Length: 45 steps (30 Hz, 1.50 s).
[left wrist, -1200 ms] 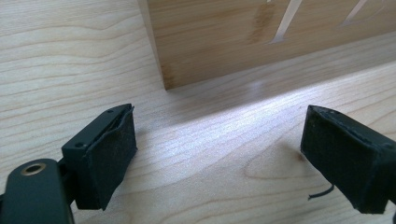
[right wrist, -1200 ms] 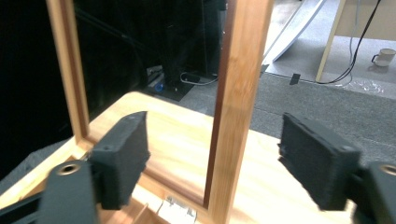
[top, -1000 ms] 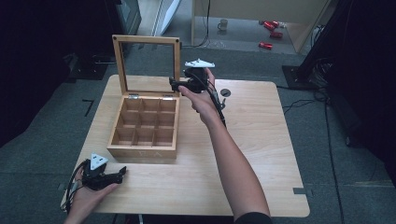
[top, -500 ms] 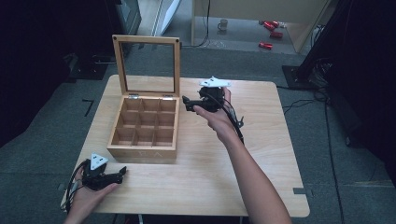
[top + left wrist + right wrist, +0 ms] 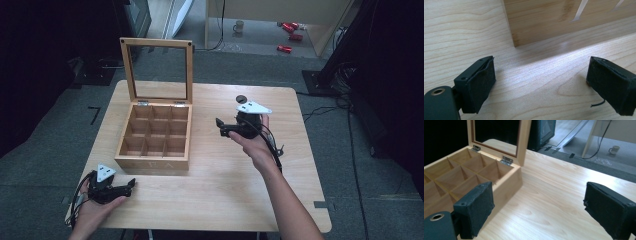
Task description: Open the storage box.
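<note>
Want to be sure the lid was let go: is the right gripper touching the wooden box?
Apart. In the high view the right gripper hangs to the right of the wooden box with bare table between; the right gripper view shows open, empty jaws.

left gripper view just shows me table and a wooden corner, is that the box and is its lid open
Observer: Yes, that is the wooden box. Its lid stands upright, open.
Operator: anything inside
Observer: Nine compartments, and all look empty in the high view.
Operator: where's the right gripper
Observer: The right gripper is held above the table, to the right of the box and apart from it. Its fingers have just been opening, with nothing between them.
</note>
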Available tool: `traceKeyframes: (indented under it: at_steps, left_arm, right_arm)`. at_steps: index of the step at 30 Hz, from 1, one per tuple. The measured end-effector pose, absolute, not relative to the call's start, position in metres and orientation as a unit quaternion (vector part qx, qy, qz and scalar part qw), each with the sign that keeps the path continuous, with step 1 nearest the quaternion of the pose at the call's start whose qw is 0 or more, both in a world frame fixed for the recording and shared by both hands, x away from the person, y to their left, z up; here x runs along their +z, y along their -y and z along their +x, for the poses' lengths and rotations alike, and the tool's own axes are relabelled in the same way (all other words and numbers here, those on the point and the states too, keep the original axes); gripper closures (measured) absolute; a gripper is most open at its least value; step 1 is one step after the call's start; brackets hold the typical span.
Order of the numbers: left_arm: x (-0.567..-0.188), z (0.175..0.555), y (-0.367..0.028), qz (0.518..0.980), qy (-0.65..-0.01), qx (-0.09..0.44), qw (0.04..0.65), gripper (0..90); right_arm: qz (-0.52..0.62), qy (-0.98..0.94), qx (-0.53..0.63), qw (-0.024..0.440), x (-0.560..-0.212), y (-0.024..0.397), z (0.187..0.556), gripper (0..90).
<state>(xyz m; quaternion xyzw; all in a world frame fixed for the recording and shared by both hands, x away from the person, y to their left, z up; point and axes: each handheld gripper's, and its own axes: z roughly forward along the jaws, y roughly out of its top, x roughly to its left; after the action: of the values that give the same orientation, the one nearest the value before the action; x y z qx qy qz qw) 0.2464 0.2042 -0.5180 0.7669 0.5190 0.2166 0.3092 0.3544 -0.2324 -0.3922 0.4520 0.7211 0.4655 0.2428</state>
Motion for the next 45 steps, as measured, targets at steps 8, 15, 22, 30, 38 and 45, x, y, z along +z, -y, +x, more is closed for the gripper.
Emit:
traceKeyframes:
  at_steps: [8,15,22,30,38,45]
  left_arm:
    - [-0.518,0.246,-0.204,0.767,-0.519,0.217,0.309,8.5]
    - [-0.518,0.246,-0.204,0.766,-0.520,0.217,0.309,8.3]
    - [-0.518,0.246,-0.204,0.767,-0.520,0.217,0.308,8.3]
    - [-0.518,0.246,-0.204,0.767,-0.520,0.217,0.308,8.0]
    - [-0.518,0.246,-0.204,0.766,-0.521,0.217,0.307,8.0]
    - [-0.518,0.246,-0.204,0.766,-0.521,0.217,0.307,7.9]
  right_arm:
    - [0.470,-0.707,0.464,0.253,-0.401,0.266,0.332,9.0]
    - [0.486,-0.697,0.458,0.261,-0.411,0.291,0.315,9.1]
    - [0.502,-0.691,0.448,0.263,-0.429,0.316,0.295,9.2]
    - [0.523,-0.685,0.435,0.262,-0.449,0.347,0.272,9.6]
    - [0.535,-0.685,0.417,0.265,-0.468,0.373,0.251,8.5]
    - [0.544,-0.690,0.404,0.253,-0.485,0.385,0.234,5.8]
